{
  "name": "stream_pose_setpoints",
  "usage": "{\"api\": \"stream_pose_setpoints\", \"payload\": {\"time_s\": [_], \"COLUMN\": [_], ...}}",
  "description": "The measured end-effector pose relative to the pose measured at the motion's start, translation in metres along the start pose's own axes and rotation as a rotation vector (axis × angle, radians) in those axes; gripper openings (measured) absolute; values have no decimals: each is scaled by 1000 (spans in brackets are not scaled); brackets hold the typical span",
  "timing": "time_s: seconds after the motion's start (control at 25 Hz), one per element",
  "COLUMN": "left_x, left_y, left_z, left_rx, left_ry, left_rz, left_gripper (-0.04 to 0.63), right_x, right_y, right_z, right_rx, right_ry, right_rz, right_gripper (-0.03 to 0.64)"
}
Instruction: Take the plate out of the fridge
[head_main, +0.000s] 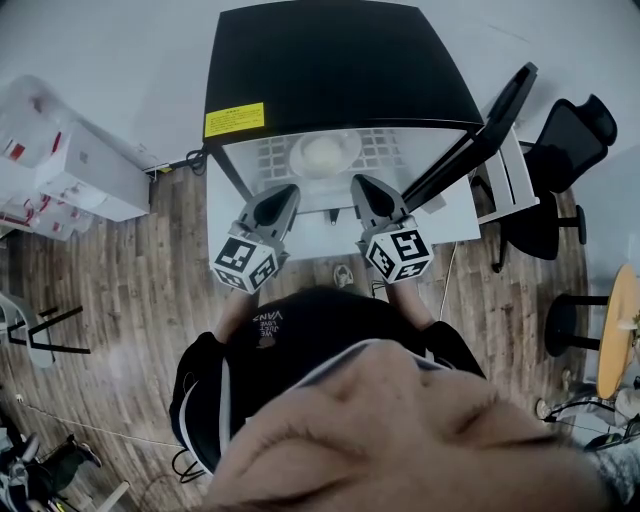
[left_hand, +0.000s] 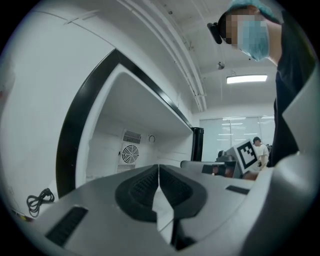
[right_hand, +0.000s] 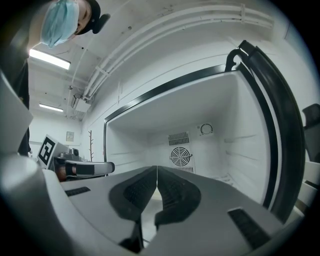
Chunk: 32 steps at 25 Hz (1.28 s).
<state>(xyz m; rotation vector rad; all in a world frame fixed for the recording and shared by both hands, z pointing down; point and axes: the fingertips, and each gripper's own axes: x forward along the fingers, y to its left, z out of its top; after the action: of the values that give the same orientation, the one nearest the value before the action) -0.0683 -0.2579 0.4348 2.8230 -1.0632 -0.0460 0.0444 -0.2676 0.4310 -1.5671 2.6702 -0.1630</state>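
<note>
With jaws closed on nothing, the left gripper (head_main: 286, 194) and the right gripper (head_main: 361, 188) may push the round white plate (head_main: 325, 152), at twelve o'clock on the wire shelf (head_main: 268, 156) of the open black fridge (head_main: 330, 60), deeper instead of gripping it.

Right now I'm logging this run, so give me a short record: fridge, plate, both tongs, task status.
fridge: door open
plate: on a shelf inside, untouched
left tongs: shut, empty, before the opening
right tongs: shut, empty, before the opening
task: plate not yet out
</note>
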Motion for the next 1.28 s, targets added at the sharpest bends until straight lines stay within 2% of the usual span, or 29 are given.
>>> {"api": "stream_pose_setpoints", "payload": {"time_s": [0.52,1.0,1.28], "left_x": [19,36,43], "left_y": [19,35,41], "left_z": [-8,-18,-28], "left_rx": [-66,-181,-256], "left_ry": [4,0,29], "left_rz": [73,138,157], "left_gripper": [17,18,18], "right_x": [17,30,38], "right_y": [-16,-32,-36], "right_z": [1,2,2], "right_rx": [-7,-4,0], "right_ry": [15,22,22], "right_rz": [49,86,114], "right_gripper": [12,12,12]}}
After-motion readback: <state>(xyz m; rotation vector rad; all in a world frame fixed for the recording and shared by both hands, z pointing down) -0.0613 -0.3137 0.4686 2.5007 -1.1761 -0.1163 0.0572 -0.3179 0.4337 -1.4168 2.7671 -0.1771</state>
